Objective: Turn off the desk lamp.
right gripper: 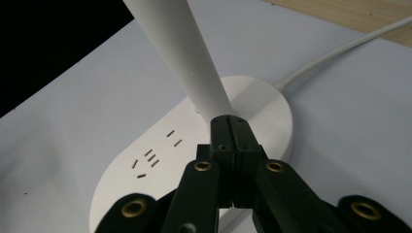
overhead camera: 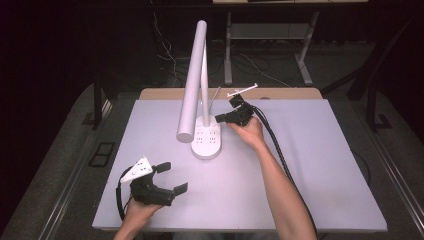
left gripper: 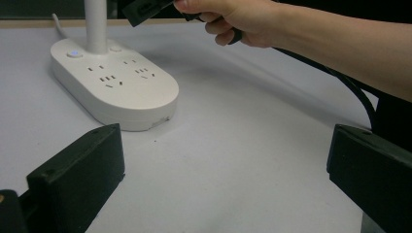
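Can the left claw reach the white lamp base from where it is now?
Probably yes. The left claw is open and points toward the lamp base, with bare table between them. The right claw sits shut at the base's far end.

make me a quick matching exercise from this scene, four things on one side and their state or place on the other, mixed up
Things:
1. left gripper
2. right gripper
3. lamp base
4. white cable

States or places:
A. jaws shut, tips at the foot of the lamp stem
B. runs off the back of the base
C. jaws open, near the table's front edge
D. oval, with socket slots on top

Pairs: 1-C, 2-A, 3-D, 4-B
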Motion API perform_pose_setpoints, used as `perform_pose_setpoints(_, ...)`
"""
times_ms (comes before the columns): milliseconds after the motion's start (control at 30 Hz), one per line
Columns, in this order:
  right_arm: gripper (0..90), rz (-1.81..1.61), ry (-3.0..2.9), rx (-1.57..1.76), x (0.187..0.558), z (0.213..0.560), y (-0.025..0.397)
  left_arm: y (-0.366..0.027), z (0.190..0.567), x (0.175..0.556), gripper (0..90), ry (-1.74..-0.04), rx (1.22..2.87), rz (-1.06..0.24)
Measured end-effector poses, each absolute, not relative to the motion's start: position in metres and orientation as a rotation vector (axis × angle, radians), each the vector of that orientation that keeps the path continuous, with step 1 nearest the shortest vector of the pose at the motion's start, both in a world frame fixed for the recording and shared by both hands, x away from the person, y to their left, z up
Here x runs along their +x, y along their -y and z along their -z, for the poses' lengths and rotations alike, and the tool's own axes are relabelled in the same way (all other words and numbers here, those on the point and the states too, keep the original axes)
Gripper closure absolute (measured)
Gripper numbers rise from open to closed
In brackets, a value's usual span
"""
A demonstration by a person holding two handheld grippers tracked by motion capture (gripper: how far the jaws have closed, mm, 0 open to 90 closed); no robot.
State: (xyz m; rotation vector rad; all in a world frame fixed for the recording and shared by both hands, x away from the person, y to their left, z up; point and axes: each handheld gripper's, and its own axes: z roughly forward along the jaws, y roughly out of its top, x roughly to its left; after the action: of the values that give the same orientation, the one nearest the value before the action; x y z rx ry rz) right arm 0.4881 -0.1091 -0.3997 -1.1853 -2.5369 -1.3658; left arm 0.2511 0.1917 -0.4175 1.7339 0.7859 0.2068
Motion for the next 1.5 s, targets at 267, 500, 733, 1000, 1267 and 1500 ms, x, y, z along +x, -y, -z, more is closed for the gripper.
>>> perform_pose_setpoints(267, 90.0, 1.34, 2.543, -1.197, 0.493, 0.408, 0.101, -0.192, 0.417, 0.251, 0.0, -0.786, 1.73, -0.206)
perform_pose_setpoints(500, 90.0, 1.349, 2.553, -1.217, 0.495, 0.414, 0.095, -0.191, 0.417, 0.251, 0.0, -0.78, 1.734, -0.218)
perform_pose_setpoints(733, 90.0, 1.327, 2.539, -1.25, 0.499, 0.424, 0.094, -0.19, 0.417, 0.251, 0.0, -0.777, 1.733, -0.22)
perform_pose_setpoints(1000, 90.0, 1.372, 2.471, -1.241, 0.504, 0.433, 0.097, -0.19, 0.417, 0.253, 0.0, -0.778, 1.732, -0.22)
perform_pose_setpoints(1267, 90.0, 1.381, 2.462, -1.264, 0.504, 0.435, 0.098, -0.192, 0.416, 0.253, 0.0, -0.782, 1.729, -0.223)
perform_pose_setpoints(1500, 90.0, 1.351, 2.502, -1.275, 0.5, 0.43, 0.094, -0.192, 0.417, 0.253, 0.0, -0.782, 1.731, -0.224)
